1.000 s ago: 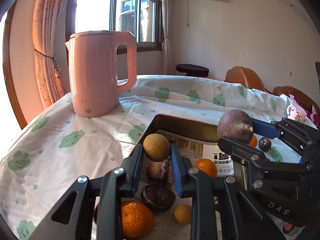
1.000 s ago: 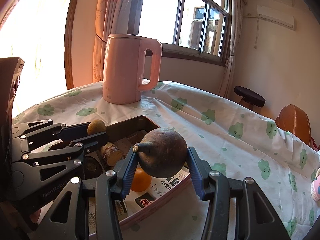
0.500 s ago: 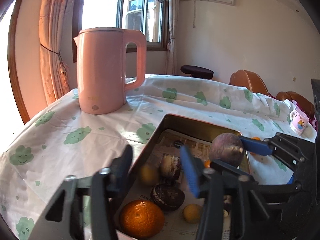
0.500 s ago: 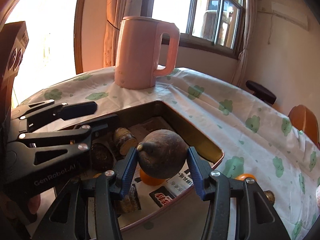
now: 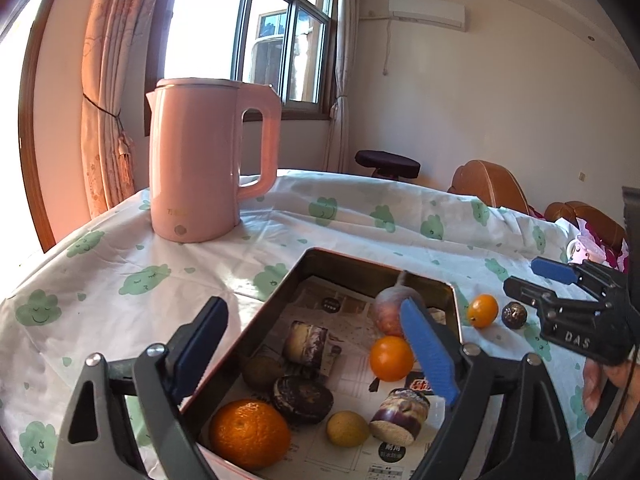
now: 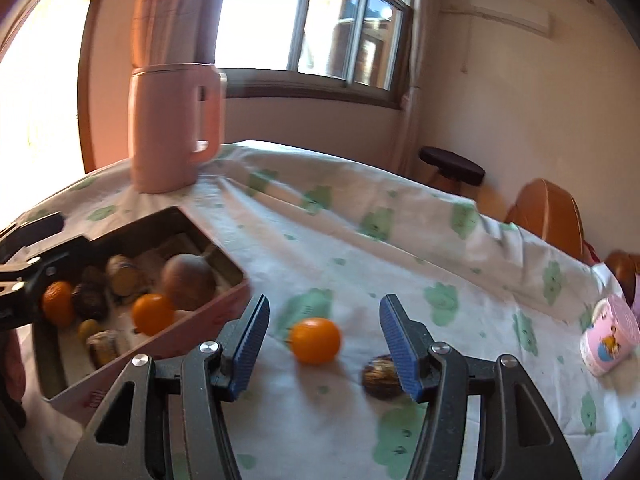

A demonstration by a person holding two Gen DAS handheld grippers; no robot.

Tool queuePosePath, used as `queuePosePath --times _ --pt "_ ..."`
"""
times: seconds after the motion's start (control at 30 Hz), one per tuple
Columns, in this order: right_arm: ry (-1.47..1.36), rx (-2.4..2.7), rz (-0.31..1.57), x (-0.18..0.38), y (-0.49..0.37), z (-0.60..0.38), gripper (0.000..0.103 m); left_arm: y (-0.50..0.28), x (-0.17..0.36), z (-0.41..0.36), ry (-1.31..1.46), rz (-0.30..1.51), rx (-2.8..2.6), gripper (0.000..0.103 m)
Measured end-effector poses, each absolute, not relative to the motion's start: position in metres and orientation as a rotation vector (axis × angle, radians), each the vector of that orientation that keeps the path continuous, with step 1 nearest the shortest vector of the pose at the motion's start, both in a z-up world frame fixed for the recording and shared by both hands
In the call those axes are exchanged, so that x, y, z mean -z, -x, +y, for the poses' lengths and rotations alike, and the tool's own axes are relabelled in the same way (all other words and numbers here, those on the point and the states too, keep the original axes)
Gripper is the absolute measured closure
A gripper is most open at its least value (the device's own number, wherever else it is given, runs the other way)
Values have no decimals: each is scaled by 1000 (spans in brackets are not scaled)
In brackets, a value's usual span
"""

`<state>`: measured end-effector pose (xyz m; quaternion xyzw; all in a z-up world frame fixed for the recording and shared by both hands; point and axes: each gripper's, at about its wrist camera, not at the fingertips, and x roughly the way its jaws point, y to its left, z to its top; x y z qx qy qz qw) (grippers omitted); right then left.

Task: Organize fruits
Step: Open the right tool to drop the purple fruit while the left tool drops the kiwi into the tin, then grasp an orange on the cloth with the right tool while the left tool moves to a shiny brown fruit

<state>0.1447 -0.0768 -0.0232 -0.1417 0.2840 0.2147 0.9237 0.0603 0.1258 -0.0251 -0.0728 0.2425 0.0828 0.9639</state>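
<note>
A metal tray (image 5: 344, 258) lined with newspaper holds several fruits: a big orange (image 5: 250, 434), a small orange (image 5: 391, 358), a small brown fruit (image 5: 262, 372) and a large purple-brown fruit (image 5: 384, 312). My left gripper (image 5: 316, 344) hovers over the tray's near left corner, jaws opening, nothing between them. My right gripper (image 6: 324, 344) is right of the tray (image 6: 224, 308), above the cloth, jaws opening and empty. A small orange (image 6: 316, 339) lies on the cloth beyond its gap. A dark wrinkled fruit (image 6: 378, 376) sits partly behind its right finger.
A pink kettle (image 5: 208, 168) stands at the table's far left. A pink mug (image 6: 610, 334) sits near the right edge. The table wears a white cloth with green clouds (image 6: 360, 220). Brown chairs (image 5: 488, 184) and a dark stool (image 5: 388, 160) stand beyond it.
My left gripper opened and its small brown fruit now lies in the tray. My right gripper let the large purple-brown fruit go into the tray and swung right, over the cloth.
</note>
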Motion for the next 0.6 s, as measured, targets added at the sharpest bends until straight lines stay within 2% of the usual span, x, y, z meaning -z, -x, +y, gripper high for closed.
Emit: queuePosePath --times 0.1,0.43,0.5,0.57,0.6 --pt "280 -436 621 28 -156 -76 44 -59 23 124 144 484 -171 8" --pt "349 -444 758 59 -175 -54 44 -62 20 120 128 479 -170 8" --pt "350 -451 791 65 -179 -54 49 -63 19 118 125 480 -169 8" --pt "350 -457 817 71 -182 -54 58 -65 17 115 120 481 -166 8" --pt "342 -461 815 71 -181 -56 59 -66 16 112 116 479 -162 8"
